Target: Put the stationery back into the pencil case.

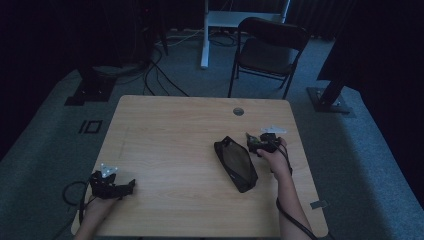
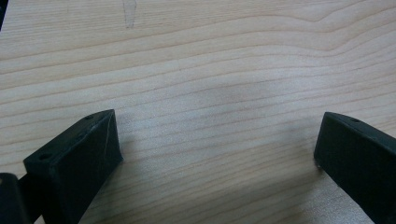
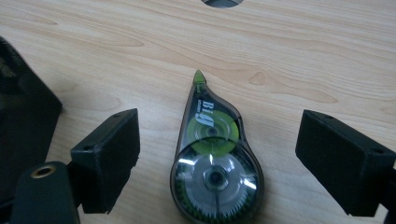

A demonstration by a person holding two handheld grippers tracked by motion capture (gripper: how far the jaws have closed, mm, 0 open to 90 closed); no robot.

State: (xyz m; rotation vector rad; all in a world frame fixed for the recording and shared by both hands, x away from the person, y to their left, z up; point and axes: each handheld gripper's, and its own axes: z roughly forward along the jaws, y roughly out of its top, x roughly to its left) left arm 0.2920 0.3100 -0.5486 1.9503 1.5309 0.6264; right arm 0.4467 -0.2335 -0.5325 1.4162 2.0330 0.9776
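Correction tape (image 3: 212, 163) lies flat, green tip pointing away.

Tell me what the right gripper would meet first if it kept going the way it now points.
Most likely the correction tape dispenser: it lies flat on the table between the right gripper's wide-open jaws, untouched by either. How far above the table the jaws sit is unclear. The black mesh pouch lies off to one side.

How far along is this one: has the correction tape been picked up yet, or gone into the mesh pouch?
Early stage. Nothing looks done: the correction tape lies flat on the table, beside the mesh pouch. In hand: the right claw is open astride it, not gripping. The left claw is open over bare wood. Grasping and moving remain.
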